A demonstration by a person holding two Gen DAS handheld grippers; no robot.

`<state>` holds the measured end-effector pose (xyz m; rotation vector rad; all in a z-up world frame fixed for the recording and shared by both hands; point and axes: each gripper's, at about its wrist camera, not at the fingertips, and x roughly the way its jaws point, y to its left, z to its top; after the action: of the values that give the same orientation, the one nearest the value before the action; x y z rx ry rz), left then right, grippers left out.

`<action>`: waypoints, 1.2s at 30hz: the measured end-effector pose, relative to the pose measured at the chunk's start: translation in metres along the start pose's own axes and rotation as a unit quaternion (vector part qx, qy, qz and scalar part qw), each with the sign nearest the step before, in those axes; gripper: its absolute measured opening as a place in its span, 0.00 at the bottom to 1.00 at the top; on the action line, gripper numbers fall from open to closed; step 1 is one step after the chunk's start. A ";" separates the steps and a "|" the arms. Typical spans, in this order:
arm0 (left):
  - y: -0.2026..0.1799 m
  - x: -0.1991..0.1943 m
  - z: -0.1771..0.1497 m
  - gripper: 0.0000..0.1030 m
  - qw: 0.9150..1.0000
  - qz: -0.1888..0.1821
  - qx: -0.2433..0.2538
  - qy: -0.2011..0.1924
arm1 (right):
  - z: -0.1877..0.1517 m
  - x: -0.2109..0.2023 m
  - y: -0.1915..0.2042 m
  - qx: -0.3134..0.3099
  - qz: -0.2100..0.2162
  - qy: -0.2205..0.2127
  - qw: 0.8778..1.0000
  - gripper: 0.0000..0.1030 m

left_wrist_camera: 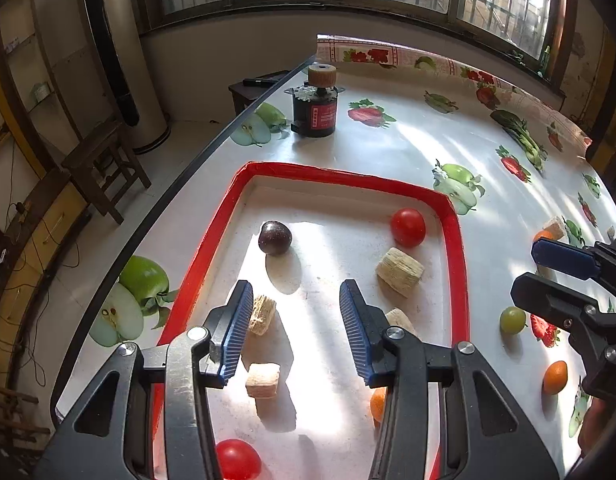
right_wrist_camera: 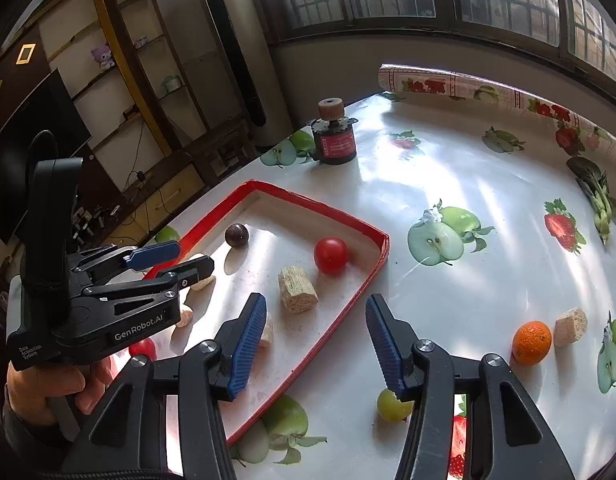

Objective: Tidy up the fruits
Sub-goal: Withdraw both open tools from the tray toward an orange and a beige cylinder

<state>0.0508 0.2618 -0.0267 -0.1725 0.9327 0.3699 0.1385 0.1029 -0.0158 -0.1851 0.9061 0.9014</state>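
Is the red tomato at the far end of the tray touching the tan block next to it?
Apart. The left wrist view shows a strip of bare white tray floor between the red tomato and the tan block; the right wrist view shows the same gap.

Your table [right_wrist_camera: 487,184], under a glossy fruit-print cloth, carries a red-rimmed tray [right_wrist_camera: 339,216], a small black motor [right_wrist_camera: 335,142], a green grape [right_wrist_camera: 389,406], two oranges [right_wrist_camera: 531,342] [left_wrist_camera: 555,377] and a tan block [right_wrist_camera: 571,326].
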 end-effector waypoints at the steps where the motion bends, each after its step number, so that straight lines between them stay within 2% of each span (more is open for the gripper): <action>1: -0.002 -0.005 -0.003 0.47 1.000 -0.001 0.001 -0.003 | -0.004 -0.005 -0.001 0.000 0.001 -0.002 1.000 0.56; 2: -0.004 -0.008 -0.004 0.52 1.000 -0.001 0.003 -0.007 | -0.007 -0.010 -0.002 -0.001 0.002 -0.003 1.000 0.57; 4: -0.007 -0.016 -0.008 0.54 1.000 -0.003 0.004 -0.013 | -0.014 -0.019 -0.004 -0.003 0.002 -0.004 1.000 0.57; 17: -0.036 -0.051 -0.030 0.54 0.999 -0.028 0.024 -0.023 | -0.064 -0.071 -0.039 0.009 -0.016 -0.013 1.000 0.65; 36: -0.088 -0.074 -0.051 0.54 0.996 -0.063 0.059 -0.028 | -0.132 -0.125 -0.100 0.064 -0.062 -0.015 0.996 0.65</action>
<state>0.0062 0.1477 0.0014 -0.1114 0.8818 0.2018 0.0971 -0.0998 -0.0272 -0.1152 0.9114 0.7266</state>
